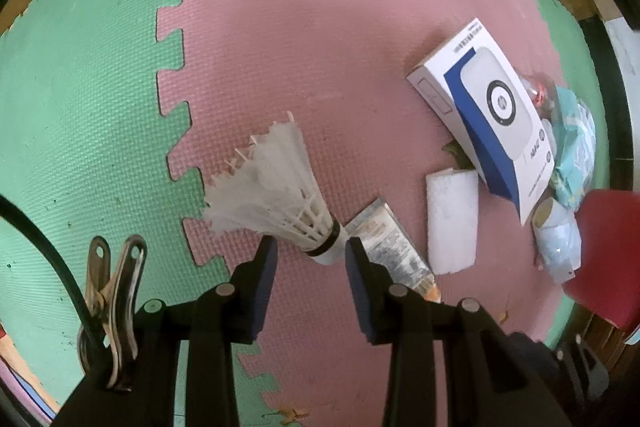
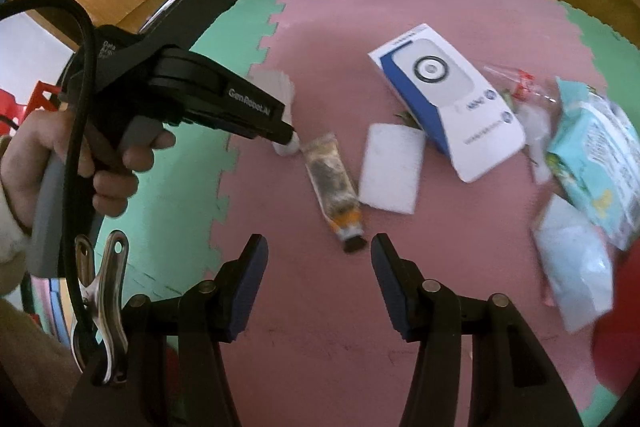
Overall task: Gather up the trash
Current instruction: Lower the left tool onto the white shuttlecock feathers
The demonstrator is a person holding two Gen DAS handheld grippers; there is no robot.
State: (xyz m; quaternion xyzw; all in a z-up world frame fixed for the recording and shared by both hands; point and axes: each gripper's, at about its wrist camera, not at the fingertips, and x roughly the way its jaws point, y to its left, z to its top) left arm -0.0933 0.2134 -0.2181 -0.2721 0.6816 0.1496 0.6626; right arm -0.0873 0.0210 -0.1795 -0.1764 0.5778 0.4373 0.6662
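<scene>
A white feather shuttlecock (image 1: pixel 276 187) lies on the pink foam mat (image 1: pixel 304 27). Its cork end sits between the tips of my left gripper (image 1: pixel 312 261), close to the right pad; the pads do not press on it, so the gripper is open. In the right wrist view a hand holds that left gripper (image 2: pixel 289 141) pointing down at the shuttlecock (image 2: pixel 276 83). My right gripper (image 2: pixel 318 247) stands open just above the mat. The dark cap of a worn tube (image 2: pixel 332 179) lies between its fingers, nearer the right one.
Right of the tube lie a white flat pad (image 2: pixel 392 171), a white-and-blue box (image 2: pixel 452 107), a clear plastic bag (image 2: pixel 516 87), a light blue wipes pack (image 2: pixel 600 155) and a pale wrapper (image 2: pixel 572 267). A red object (image 1: pixel 608 255) sits at the right edge. Green mat tiles (image 1: pixel 80 107) and wooden floor border the pink one.
</scene>
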